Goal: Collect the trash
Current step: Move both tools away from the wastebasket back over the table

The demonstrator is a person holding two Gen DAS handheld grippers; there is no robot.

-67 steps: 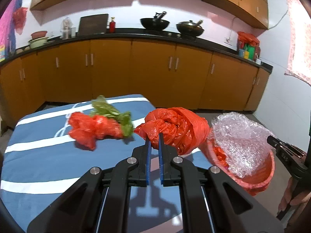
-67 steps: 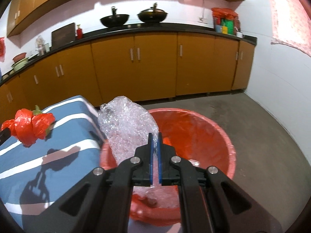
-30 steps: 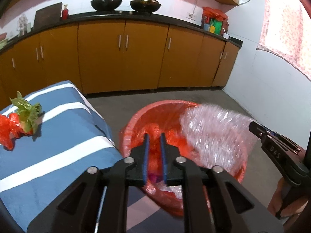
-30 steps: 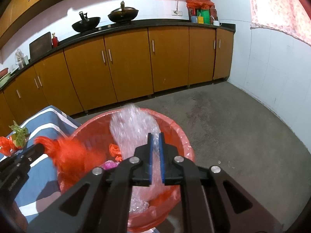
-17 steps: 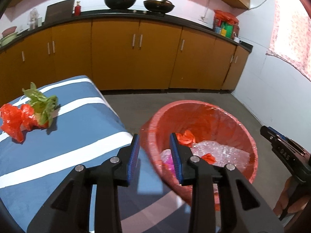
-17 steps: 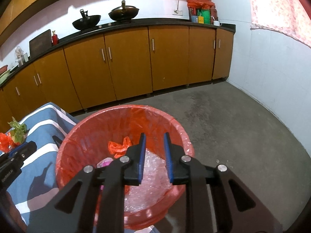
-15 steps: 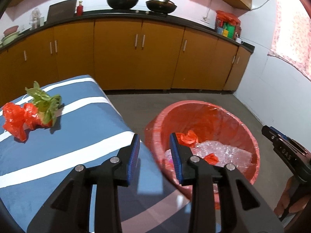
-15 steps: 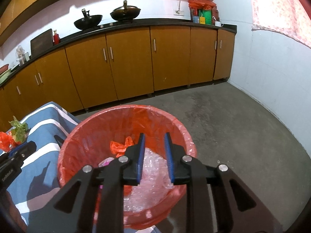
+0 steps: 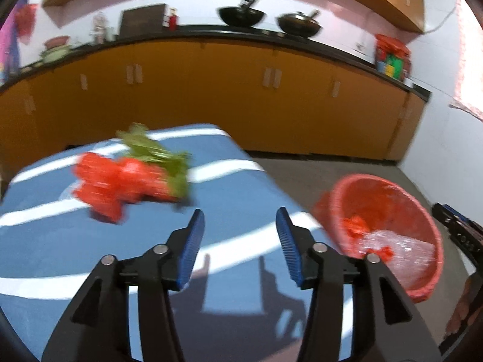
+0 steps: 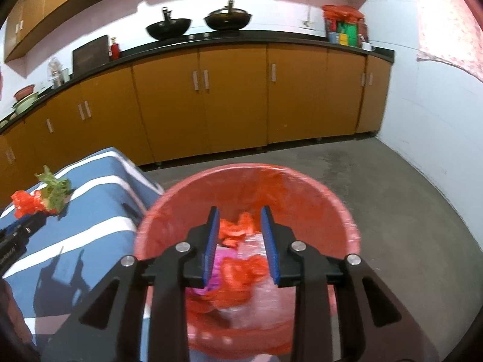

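A red plastic bag with green leaves (image 9: 129,178) lies on the blue striped table (image 9: 60,247); it also shows far left in the right wrist view (image 10: 39,200). My left gripper (image 9: 238,226) is open and empty above the table, short of that bag. A red-lined trash basket (image 10: 341,220) stands on the floor beside the table, holding red bags (image 10: 241,268) and bubble wrap (image 9: 401,247). My right gripper (image 10: 240,224) is open and empty over the basket.
Orange kitchen cabinets (image 10: 235,96) with a black counter run along the back wall, with two woks (image 10: 228,18) on top. Grey concrete floor (image 10: 392,199) lies right of the basket. A white wall (image 10: 437,114) stands on the right.
Both grippers opened and dropped the red bag and the bubble wrap into the basket. My left gripper has since swung left, back over the table toward the leafy red bag.
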